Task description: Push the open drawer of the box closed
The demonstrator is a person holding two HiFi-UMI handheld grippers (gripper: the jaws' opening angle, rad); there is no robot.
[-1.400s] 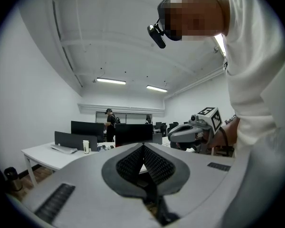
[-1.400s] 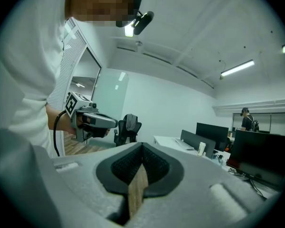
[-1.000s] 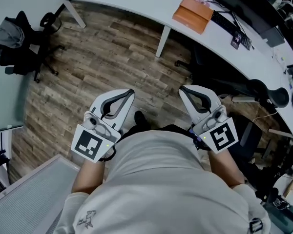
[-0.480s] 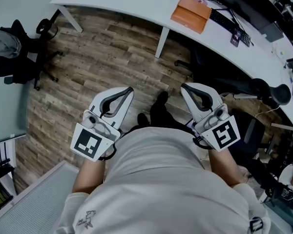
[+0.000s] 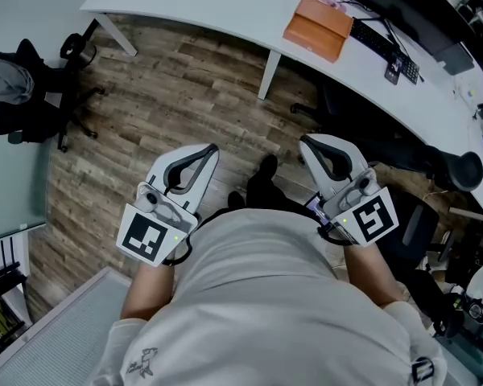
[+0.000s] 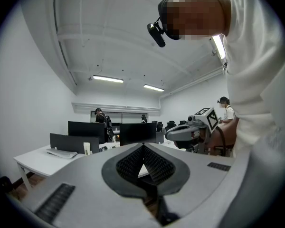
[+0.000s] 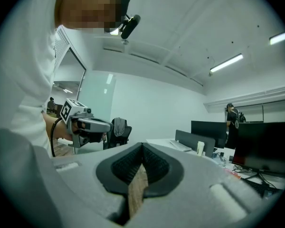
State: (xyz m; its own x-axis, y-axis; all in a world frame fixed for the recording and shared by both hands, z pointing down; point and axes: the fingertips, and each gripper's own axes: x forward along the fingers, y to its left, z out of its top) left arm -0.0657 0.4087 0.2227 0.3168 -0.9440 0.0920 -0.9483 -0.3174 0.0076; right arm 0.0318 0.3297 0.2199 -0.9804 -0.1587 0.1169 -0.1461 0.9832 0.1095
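I see no drawer in any view. An orange flat box lies on the white curved desk ahead. My left gripper and right gripper are held side by side at waist height over the wooden floor, far short of the desk. Both are shut with nothing between their jaws. In the left gripper view the left gripper has its tips together, and the right gripper shows beside it. The right gripper is pressed together in its own view, where the left gripper shows at the left.
A black office chair with clothes on it stands at the left. A keyboard and monitors sit on the desk, with a dark chair under its right end. A grey mesh panel is at the lower left. People stand far off.
The person has stepped forward: a dark shoe now shows between the grippers and the floor has shifted under them. Both grippers stay shut and side by side.
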